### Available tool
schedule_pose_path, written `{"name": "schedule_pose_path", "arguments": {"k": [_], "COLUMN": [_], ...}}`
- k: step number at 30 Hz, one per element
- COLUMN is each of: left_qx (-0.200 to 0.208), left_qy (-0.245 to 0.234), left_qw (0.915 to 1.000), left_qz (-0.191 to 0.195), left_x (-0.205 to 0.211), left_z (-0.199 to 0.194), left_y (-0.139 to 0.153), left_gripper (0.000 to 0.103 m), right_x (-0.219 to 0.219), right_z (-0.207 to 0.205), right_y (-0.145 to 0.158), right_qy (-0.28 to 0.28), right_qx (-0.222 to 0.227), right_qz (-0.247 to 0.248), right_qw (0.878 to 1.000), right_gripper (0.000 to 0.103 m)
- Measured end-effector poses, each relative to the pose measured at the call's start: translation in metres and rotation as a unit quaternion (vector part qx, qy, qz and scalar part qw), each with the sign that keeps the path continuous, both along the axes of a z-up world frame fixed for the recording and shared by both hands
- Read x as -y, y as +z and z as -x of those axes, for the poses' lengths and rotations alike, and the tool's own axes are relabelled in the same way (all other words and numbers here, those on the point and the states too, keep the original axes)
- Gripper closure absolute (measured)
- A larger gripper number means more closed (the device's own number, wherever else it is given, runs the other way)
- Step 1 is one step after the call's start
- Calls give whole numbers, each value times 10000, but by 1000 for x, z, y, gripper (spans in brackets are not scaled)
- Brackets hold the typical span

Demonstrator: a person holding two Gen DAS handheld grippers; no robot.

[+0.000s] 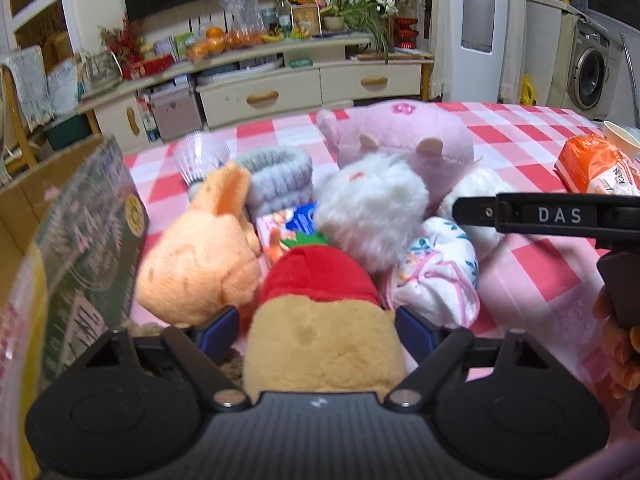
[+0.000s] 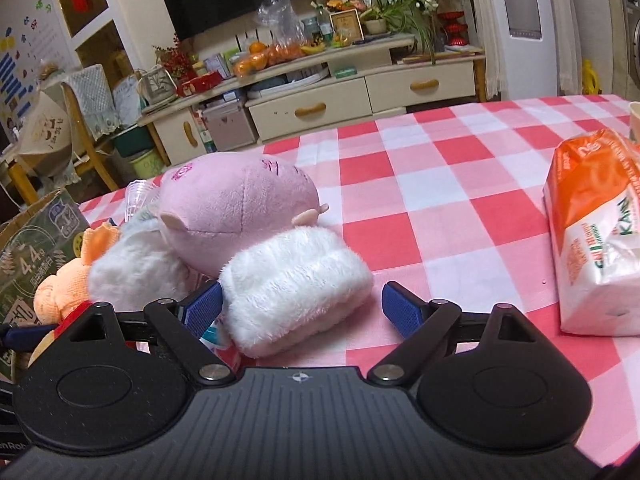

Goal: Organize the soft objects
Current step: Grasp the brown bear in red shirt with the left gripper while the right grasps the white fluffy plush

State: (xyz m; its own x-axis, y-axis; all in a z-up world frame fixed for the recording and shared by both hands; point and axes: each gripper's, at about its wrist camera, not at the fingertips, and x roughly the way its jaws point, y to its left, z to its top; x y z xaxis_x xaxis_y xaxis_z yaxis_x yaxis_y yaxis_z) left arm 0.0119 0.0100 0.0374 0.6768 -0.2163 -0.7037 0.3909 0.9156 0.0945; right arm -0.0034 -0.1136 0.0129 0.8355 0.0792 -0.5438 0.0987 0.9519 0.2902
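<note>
We find the left claw [image 1: 318,330] pinching a tan plush toy with a red cap [image 1: 320,320], its blue pads pressed into the toy's sides just below the cap; the grip sits low and close to the claw body, which we judge steadies a soft item that would otherwise sag. The toy hangs or rests at the near side of a heap of soft goods on the worktop covered in red-and-white checked cloth [image 2: 460,200]; we cannot tell whether it touches the cloth. The heap holds an orange plush animal [image 1: 200,264], a grey knitted band [image 1: 280,176], a large pink plush pig [image 2: 236,216], a white furry plush [image 1: 372,212], a floral white cloth bundle [image 1: 436,276] and a white fluffy cuff-shaped piece [image 2: 296,288]. A printed cardboard carton [image 1: 88,232] stands at the worktop's left edge, just beside the heap; we judge it the likely receptacle, which would explain the gathering there. The right claw [image 2: 302,308] is spread, its left pad against the fluffy piece, its right pad apart from it, nothing gripped. An orange-and-white tissue pack [image 2: 596,232] lies well apart, toward the right edge.
</note>
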Motion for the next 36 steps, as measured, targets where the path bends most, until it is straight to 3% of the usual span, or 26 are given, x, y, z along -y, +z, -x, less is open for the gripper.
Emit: {"name": "schedule_pose_path", "arguments": {"k": [6,15,23,28,36], "left_qx": [-238,-295,-357,-420,-509], "left_qy": [-19,89,134,94,-134], "left_qw": [9997,9993,9985,9976,9957], "left_qz": [38,200,384,551,763], "left_x": [4,3,2,2,8], "left_z": [-3,-5,-5,-2,6], "left_y": [-9,-9,-8,-8,-7], "left_gripper": [29,32,34,34,34], "right_x": [0,-1,0,5,1], "right_z": [-5,-6,-5,-3,0], "right_y": [-2,-1,2,3,2], "right_qy": [65,78,201,240,238], "right_qx": [-65,-64,74,112,143], "right_qz": [-2,235,476,482,490], "right_qw": [10000,9997,9986,9985,9984], "right_gripper": [0,0,21,40,56]}}
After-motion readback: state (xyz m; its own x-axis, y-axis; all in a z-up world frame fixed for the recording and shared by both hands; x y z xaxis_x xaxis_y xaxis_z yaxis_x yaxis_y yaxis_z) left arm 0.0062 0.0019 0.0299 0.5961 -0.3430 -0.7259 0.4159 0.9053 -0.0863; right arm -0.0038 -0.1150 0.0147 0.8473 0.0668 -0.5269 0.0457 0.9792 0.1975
